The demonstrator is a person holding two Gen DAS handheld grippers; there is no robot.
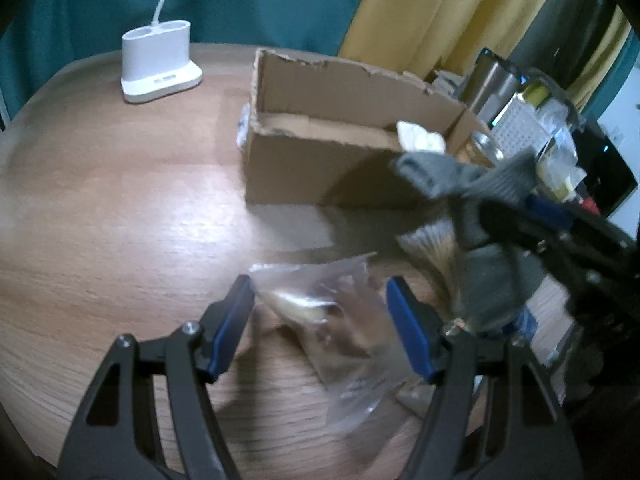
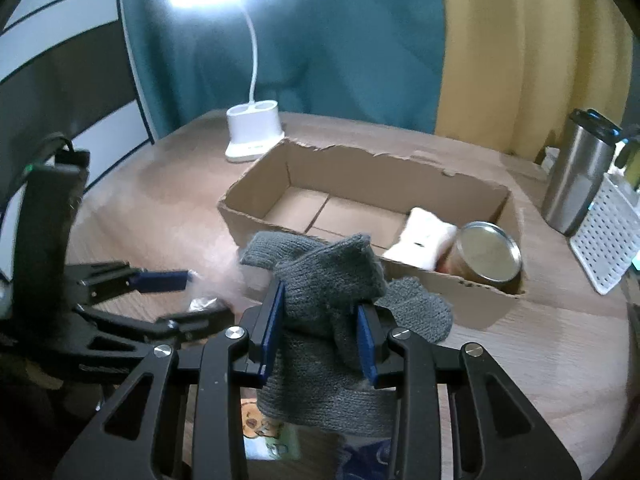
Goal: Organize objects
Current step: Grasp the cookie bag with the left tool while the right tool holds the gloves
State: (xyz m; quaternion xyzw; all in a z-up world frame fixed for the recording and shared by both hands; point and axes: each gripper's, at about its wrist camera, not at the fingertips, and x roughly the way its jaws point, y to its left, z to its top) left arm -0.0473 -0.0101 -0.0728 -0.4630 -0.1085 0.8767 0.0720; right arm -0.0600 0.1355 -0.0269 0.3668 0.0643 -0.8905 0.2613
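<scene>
Right now your right gripper (image 2: 320,320) is clamped on a grey sock (image 2: 332,280), its blue pads (image 2: 272,324) pressing the bunched knit from both sides. The sock hangs in the air just in front of the box (image 2: 260,216), with one end flopping forward toward the box's near wall and the rest drooping below the fingers. From the left wrist view the same sock (image 1: 472,184) shows at the right, held by that gripper (image 1: 520,208) above the table (image 1: 120,200).

Your left gripper (image 1: 320,320) stands wide open, holding nothing. A clear plastic bag (image 1: 336,320) lies on the table between its fingers; motion blur keeps you from telling whether either pad touches it.

The box sits open-topped on the table, its rim torn. Inside, at its right end, a can (image 2: 486,252) lies on its side with a white packet (image 2: 424,240) just beside it; the left part of the box floor is bare cardboard.

Behind the box stands a white lamp base (image 2: 254,136), its lamp lit. A steel tumbler (image 2: 576,176) and a white perforated basket (image 2: 608,236) stand to the right of the box.
</scene>
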